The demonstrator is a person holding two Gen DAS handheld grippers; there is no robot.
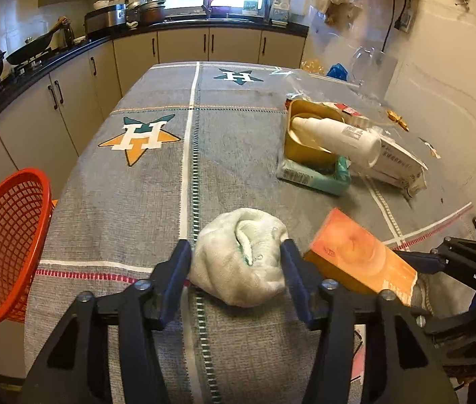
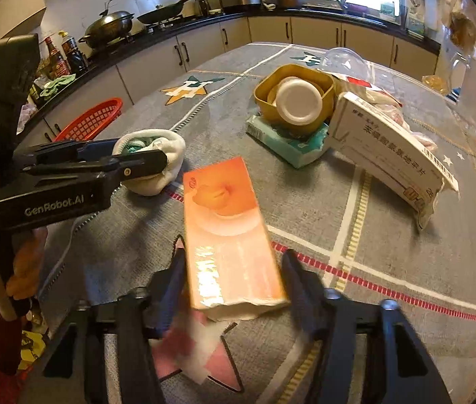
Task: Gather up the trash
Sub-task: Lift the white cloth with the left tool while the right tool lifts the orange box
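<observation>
1. Left wrist view. The left hand-held gripper [image 1: 238, 262] has its fingers set on either side of a balled white cloth [image 1: 243, 256] on the table [image 1: 137, 202]; both pads look to be touching it, so I read this as a grasp closing or just made, the cloth not yet lifted.
2. A red basket [image 1: 5, 245] sits off the table edge, well left of this gripper, and looks like the bin for the trash. Just right of the gripper lies an orange box [image 1: 362, 256].
3. Ahead and to the right is a pile: white bottle [image 1: 338, 136] in a yellow tub [image 1: 308, 134] on a green packet [image 1: 315, 176].
4. Right wrist view. The right hand-held gripper [image 2: 234, 276] is wide; the orange box [image 2: 231, 232] lies between its fingers, near end at the left finger, with a gap on the right.
5. Judgement: pickup stage, both pieces still on the table. Next: firm the grip on the cloth, raise it, carry it left over the basket. The right gripper must close across the box's width.
</observation>
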